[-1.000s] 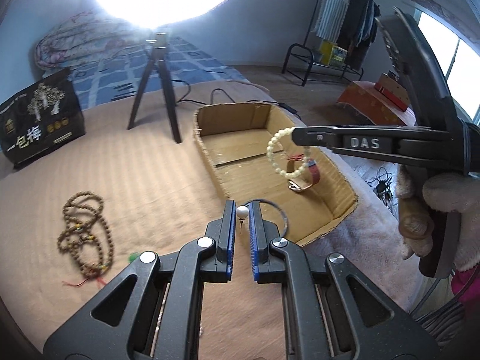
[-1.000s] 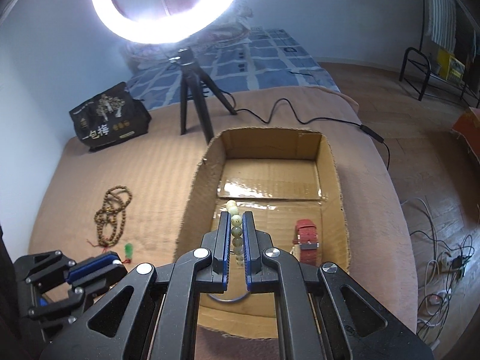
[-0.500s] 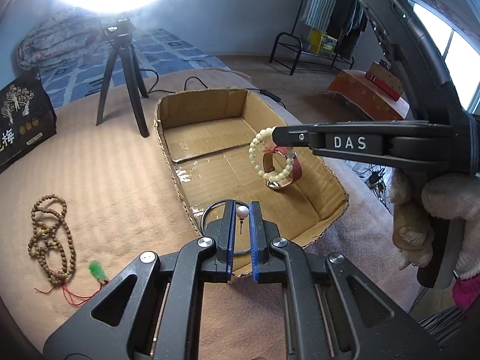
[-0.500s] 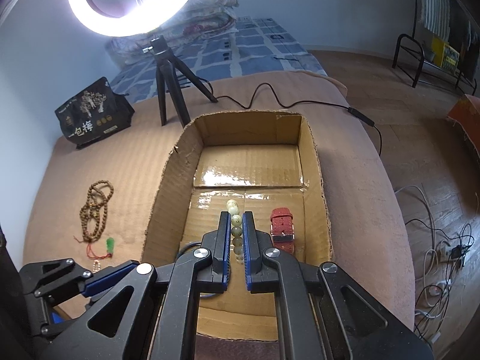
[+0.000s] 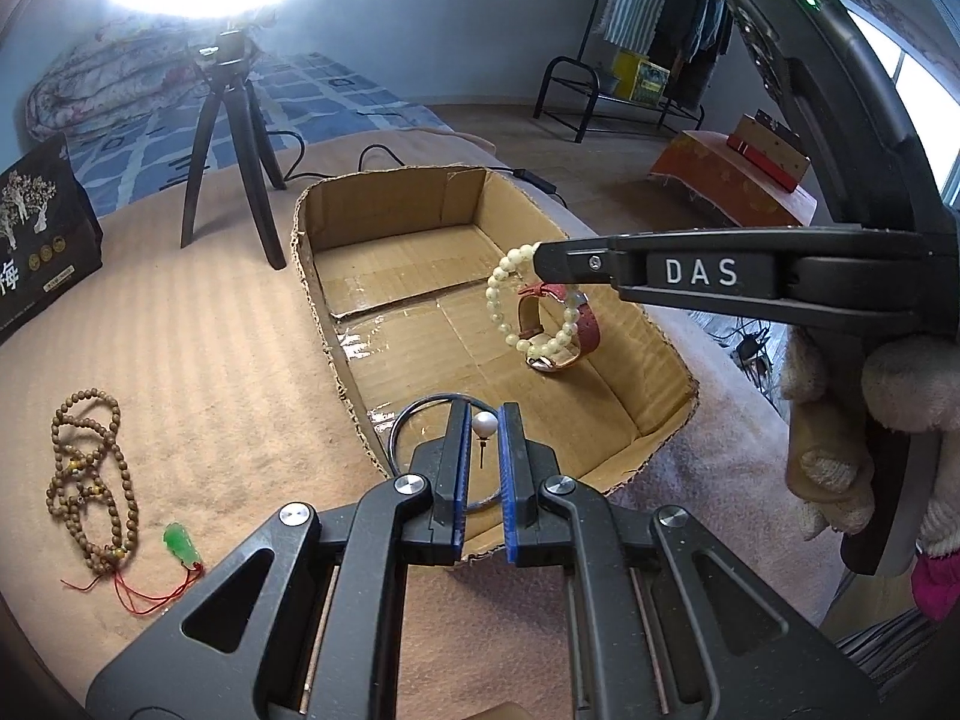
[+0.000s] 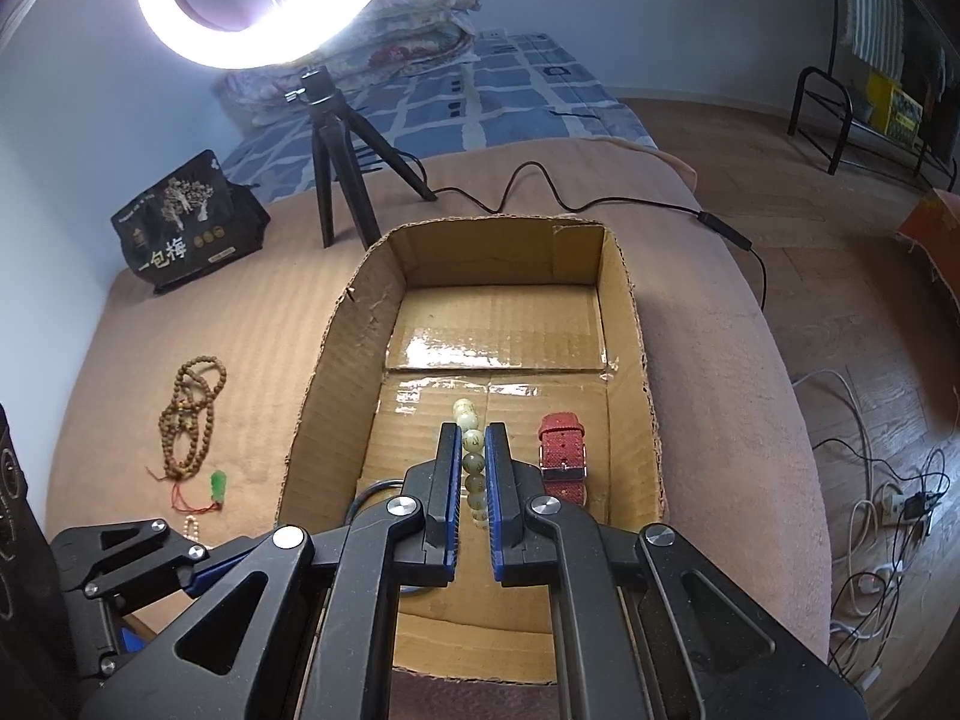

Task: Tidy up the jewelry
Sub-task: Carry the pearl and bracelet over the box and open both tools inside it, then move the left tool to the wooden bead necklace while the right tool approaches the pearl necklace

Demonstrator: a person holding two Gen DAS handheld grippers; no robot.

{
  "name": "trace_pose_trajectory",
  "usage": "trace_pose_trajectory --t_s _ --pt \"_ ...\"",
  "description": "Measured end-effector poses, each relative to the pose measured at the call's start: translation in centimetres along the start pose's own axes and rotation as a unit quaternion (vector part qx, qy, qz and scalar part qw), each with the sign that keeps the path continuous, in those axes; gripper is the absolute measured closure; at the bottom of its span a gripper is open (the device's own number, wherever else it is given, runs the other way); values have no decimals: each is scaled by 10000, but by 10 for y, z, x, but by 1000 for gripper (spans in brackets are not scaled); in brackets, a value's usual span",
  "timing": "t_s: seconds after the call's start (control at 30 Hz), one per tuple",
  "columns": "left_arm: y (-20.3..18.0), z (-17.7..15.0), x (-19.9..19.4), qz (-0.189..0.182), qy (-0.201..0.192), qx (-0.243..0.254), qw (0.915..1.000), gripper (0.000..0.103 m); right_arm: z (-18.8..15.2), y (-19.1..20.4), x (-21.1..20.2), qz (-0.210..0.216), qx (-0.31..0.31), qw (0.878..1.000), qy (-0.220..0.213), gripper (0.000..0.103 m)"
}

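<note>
Holding a pale green bead bracelet (image 5: 543, 306), right gripper (image 6: 474, 444) hangs over open cardboard box (image 6: 336, 360); left gripper (image 5: 483, 426) pinches white pearl stud earring (image 5: 483, 425). Risk: tiny stud slips, lands outside box.

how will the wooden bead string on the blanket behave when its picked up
The bead string lies in loose tangled loops, so it will probably hang limp and sag from wherever it is pinched. Its red cord and green charm trail to one side and would likely dangle and swing. The small beads look light.
</note>
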State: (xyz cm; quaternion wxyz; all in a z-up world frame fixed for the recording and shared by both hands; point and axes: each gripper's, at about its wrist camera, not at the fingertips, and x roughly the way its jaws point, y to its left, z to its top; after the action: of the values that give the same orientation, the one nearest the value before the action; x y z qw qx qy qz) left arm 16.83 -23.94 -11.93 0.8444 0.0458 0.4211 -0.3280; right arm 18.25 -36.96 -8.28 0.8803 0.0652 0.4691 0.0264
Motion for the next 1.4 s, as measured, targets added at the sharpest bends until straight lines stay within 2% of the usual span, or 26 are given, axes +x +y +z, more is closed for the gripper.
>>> trace_pose_trajectory --t_s 0.07,0.1,0.13,0.17,0.2,0.33,0.43,1.0,1.23,1.4 --pt "-1 0 1 -1 37 -1 10000 96 0 0 0 -22 4 10000 18 97" --pt "0 0 1 7 58 -9 10000 91 0 0 0 -38 14 10000 21 96" --pt "0 0 1 17 71 -21 10000 75 0 0 1 -52 22 10000 22 92" --pt "0 0 1 21 63 -34 10000 68 0 0 0 -75 29 10000 8 89" --pt "0 -1 0 26 32 -51 10000 62 0 0 0 -110 39 9999 -20 81" --pt "0 -1 -2 41 15 -29 10000 62 1 -4 -6 -213 113 9995 -186 48" --pt "0 -2 -1 66 54 -30 10000 62 3 -6 -9 -243 174 9992 -259 42" --pt "14 -7 -27 219 18 -136 9997 62 0 3 -22 -254 286 9984 -428 38" --pt "39 -10 -53 381 -76 -263 9989 62 -6 7 -38 -329 344 9964 -698 37" --pt "67 -9 -76 627 -180 -341 9973 62 -9 16 -49 -320 253 9955 -852 37"
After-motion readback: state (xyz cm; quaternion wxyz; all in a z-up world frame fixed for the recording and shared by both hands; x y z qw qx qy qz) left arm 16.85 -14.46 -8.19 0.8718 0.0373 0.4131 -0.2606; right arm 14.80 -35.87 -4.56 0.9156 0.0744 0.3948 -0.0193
